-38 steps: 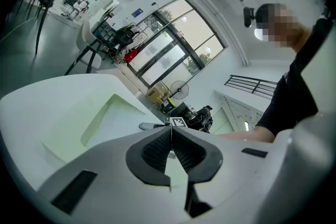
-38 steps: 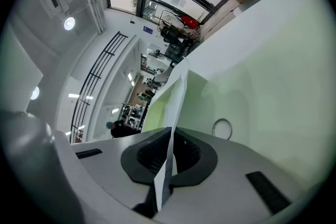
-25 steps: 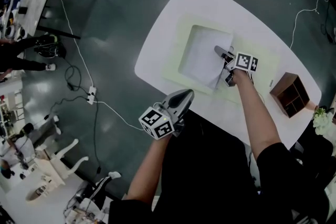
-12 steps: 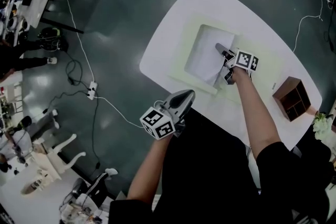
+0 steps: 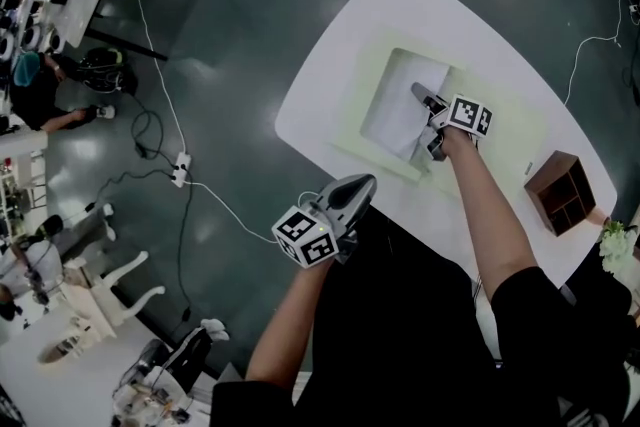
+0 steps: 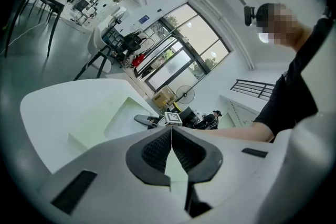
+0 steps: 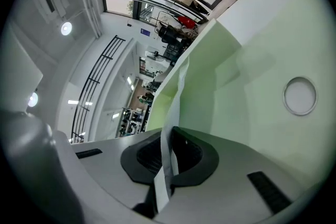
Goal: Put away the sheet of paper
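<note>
Two hand-held grippers are showing. The right hand-held gripper (image 7: 170, 134) is clenching on one edge of the sheet of paper (image 5: 395, 110), and the left hand-held gripper (image 6: 171, 129) is staying clamped shut on nothing. Compared with a second ago, the right one is keeping the same pinch. The sheet is now looking a bit narrower and more bunched toward that gripper. The left one is barely shifting.

The paper is lying mostly inside the sunken part of the pale green tray (image 5: 372, 155), with its near-right side curling up into the jaws. The tray is sitting mid-counter, with bare white counter (image 5: 330, 65) showing on all sides of it. Its near rim is running close to the counter's near edge. The left gripper is hanging off that near edge, by the person's body.

Count: one sheet, one tray, one compartmented wooden box (image 5: 560, 192). The box is sitting near the counter's right edge, well apart from the tray.
</note>
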